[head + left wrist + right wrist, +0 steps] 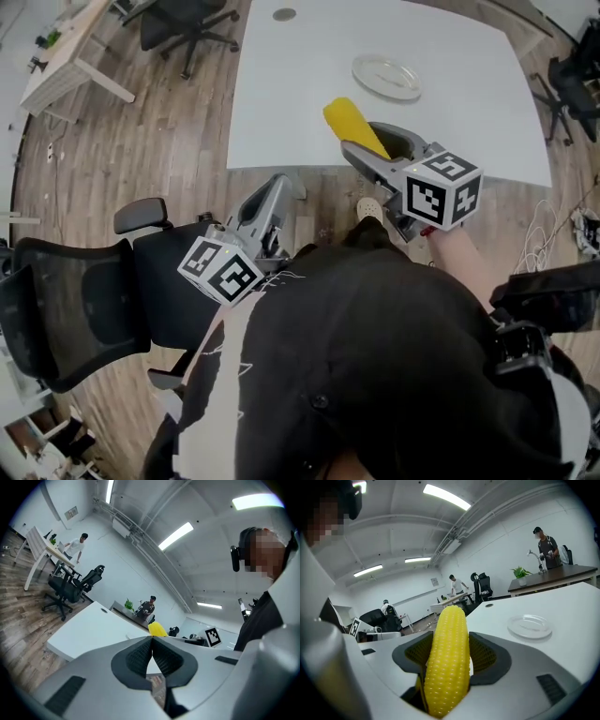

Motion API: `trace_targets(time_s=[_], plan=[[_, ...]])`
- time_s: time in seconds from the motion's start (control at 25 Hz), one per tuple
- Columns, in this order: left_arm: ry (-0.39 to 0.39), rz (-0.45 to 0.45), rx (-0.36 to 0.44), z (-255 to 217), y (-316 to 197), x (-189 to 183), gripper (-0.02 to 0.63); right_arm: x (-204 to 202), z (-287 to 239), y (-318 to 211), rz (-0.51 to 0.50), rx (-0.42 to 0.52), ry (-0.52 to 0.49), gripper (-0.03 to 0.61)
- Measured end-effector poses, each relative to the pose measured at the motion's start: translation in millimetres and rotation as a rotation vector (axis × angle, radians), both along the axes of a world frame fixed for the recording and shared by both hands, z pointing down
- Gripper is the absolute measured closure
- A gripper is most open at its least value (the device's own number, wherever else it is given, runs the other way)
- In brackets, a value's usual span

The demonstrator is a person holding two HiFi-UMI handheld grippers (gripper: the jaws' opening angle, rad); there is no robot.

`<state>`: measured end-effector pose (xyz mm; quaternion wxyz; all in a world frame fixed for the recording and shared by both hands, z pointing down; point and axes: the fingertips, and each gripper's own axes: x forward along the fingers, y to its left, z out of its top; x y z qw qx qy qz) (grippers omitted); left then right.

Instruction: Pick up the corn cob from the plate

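So the right tongs (pixel 447 654) are clamping down on the corn cob (pixel 446 663), one ribbed pad pressing each side of it. The cob is sticking up and out past the tips, yellow kernels facing the camera on those tongs. From the head view the cob is hanging over the near part of the white tabletop (pixel 450 131), off the clear plate (pixel 386 77), which is sitting further back and a bit to the right, well apart from the cob. In the right gripper view that plate is lying flat on the tabletop to the right of the tongs.

The left tongs (pixel 152 641) are sitting closed with the two dark pads meeting at the tip and nothing pinched between them. They're hovering near the person's body, off the near left edge of the tabletop and over the wood floor (pixel 141 159), pointing roughly toward the far side. The yellow tip of the cob is peeking up just past them in the left gripper view.

A black mesh office chair (pixel 75 309) is standing near left beside the person, and another black chair (pixel 183 23) is parked far left next to a pale desk (pixel 66 66). A person is standing at a dark counter (pixel 553 576) at the far right, with a small green plant (pixel 519 571) on it.
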<state>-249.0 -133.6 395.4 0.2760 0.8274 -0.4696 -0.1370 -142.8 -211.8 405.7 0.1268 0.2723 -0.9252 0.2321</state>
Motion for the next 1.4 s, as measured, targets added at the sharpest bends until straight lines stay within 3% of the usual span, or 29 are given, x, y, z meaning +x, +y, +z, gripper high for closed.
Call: trace_targets(time_s=[0.2,0.8,1.2,1.4], plan=[[-0.080,0.031,0.067,-12.6,27.5,-4.9,0.600,3.2,-14.4,35.3,0.053,0.004,-0.066,0.333],[-0.128,0.184,0.101,-26.1,91.6,18.6,0.600,49.1,-38.1,124.5,0.231,-0.097,-0.162,0.331],[-0.139,0.138,0.028,-18.4,129.5,36.5,0.600,87.4,-41.9,142.2,0.262,-0.200,-0.305,0.331],[-0.117,0.086,-0.002,-16.7,152.0,67.1,0.600,124.1,-40.6,166.8,0.238,-0.226,-0.319,0.332]])
